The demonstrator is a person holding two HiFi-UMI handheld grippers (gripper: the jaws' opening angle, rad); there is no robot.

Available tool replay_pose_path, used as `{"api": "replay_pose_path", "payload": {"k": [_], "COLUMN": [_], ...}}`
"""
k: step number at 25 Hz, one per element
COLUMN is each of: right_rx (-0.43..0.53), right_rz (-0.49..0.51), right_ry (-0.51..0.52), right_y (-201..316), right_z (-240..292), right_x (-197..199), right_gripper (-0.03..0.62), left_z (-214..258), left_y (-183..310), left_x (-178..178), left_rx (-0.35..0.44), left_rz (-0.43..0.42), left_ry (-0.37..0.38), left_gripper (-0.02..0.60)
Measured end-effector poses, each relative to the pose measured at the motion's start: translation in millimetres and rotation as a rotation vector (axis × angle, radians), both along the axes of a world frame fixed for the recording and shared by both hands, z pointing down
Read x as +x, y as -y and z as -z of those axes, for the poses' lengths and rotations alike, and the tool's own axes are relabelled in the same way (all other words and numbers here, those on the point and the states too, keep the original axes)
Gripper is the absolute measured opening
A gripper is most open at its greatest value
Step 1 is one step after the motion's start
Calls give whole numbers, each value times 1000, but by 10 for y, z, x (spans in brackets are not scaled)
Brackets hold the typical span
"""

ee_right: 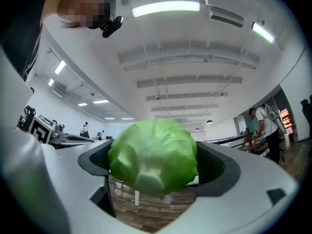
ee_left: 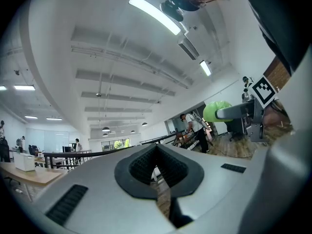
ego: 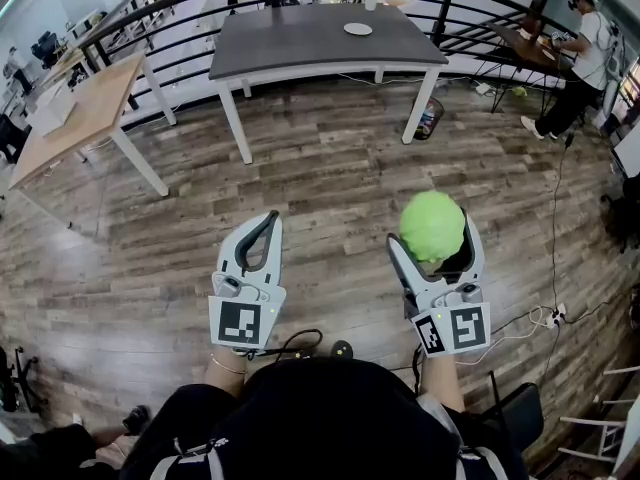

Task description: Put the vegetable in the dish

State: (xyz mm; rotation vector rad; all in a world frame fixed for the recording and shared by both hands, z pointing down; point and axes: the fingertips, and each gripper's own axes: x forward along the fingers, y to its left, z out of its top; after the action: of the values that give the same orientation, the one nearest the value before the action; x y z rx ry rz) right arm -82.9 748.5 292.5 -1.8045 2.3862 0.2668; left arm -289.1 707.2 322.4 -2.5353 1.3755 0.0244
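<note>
A round green cabbage [ego: 432,225] sits between the jaws of my right gripper [ego: 437,232], which is shut on it and held above the wooden floor. In the right gripper view the cabbage [ee_right: 153,155] fills the gap between the dark pads [ee_right: 217,167]. My left gripper [ego: 266,218] is held beside it to the left, its jaws closed together with nothing in them. The left gripper view shows its own gripper [ee_left: 157,165] and, off to the right, the cabbage [ee_left: 217,110]. A small white dish [ego: 357,29] lies on the grey table [ego: 300,43] far ahead.
A light wooden table [ego: 80,108] stands at the left. Behind the tables runs a black railing [ego: 180,8]. A small bin [ego: 428,118] stands by the grey table's right leg. A person [ego: 585,53] works at the back right. Cables [ego: 540,318] lie on the floor at the right.
</note>
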Motion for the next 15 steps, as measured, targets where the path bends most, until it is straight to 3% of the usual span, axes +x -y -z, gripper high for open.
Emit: {"api": "replay_pose_path", "payload": {"k": [15], "right_rx": [-5], "right_rz": [10], "right_ry": [-30], "right_y": [72], "right_z": [-38], "right_x": [120], "right_gripper": [502], "left_z": [-39], "left_y": [44], "left_x": [163], "left_rx": [-7], "left_rz": [3], "left_ry": [7], "left_gripper": [0]}}
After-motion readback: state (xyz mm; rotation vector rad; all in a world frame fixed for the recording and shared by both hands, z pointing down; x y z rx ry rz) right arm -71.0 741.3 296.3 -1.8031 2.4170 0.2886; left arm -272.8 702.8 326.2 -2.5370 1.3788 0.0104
